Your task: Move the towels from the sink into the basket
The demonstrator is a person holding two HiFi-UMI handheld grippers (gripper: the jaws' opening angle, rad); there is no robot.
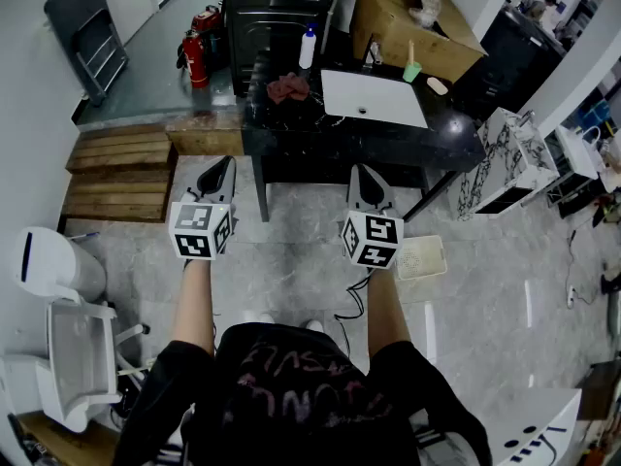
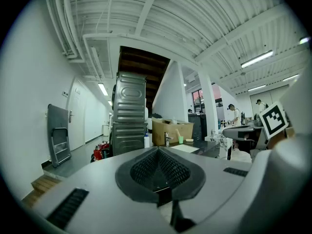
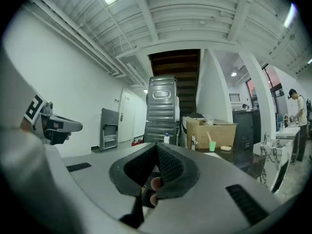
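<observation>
Both clenched and empty, left tool (image 1: pixel 219 166) and right tool (image 1: pixel 363 175) hover well short of the counter (image 1: pixel 291 134). Reddish towel (image 1: pixel 288 87) lies beside the sink (image 1: pixel 374 98), basket (image 1: pixel 420 257) on the floor. Danger: arriving with jaws together could shove the towel off the edge

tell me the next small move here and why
Probably step forward, bringing the left claw toward the crumpled reddish-brown towel on the black stone counter beside the white rectangular sink. Both it and the right claw are shut, empty and well short of the counter; the white mesh basket sits on the floor.
</observation>
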